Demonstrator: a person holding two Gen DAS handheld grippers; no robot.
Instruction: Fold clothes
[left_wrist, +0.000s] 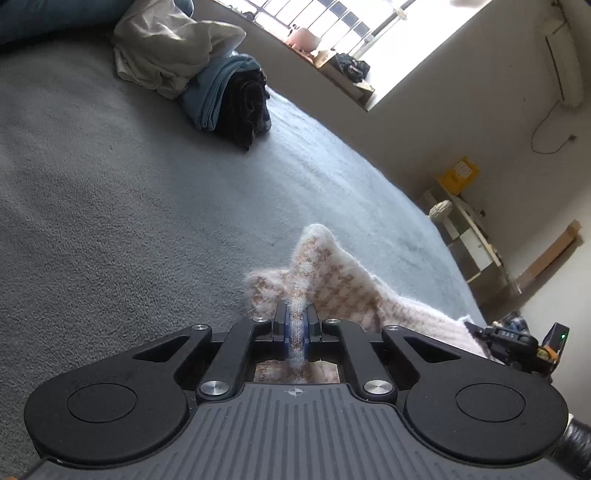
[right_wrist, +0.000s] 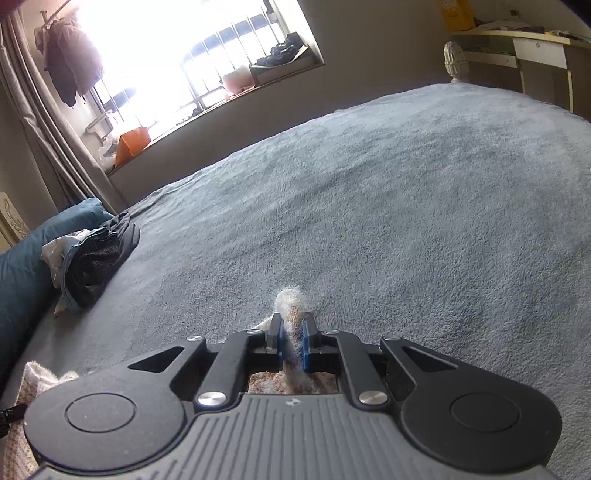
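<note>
Knitwear fills both claws. In the left wrist view, the left claw (left_wrist: 295, 325) sits at lower centre of the frame with its blue-padded jaws drawn nearly together, pinching a thin ridge of a fuzzy pink-and-white houndstooth garment (left_wrist: 332, 280). The fabric rises past the fingertips in a soft peak and spreads away toward the lower right of the frame, where the black body of the right claw (left_wrist: 517, 343) shows at the edge, a green light glowing on it. More of the same knit is visible through the gap behind the jaws.

In the right wrist view, the right claw (right_wrist: 291, 332) is likewise closed down on the garment (right_wrist: 291, 306): a fuzzy tuft pokes out just beyond the blue pads, and the knit shows again beneath the jaws and at the lower left corner of the frame.

Both claws are over a bed covered by a grey-blue plush blanket (left_wrist: 110, 203). In the upper left of the left wrist view, well apart from the held garment, lies a pile of other clothes (left_wrist: 192, 70): a cream piece, a light blue folded one and a dark one pressed together. In the right wrist view that pile lies at left beside a teal pillow (right_wrist: 22, 266). A bright barred window (right_wrist: 207, 55) fills the upper part.
</note>
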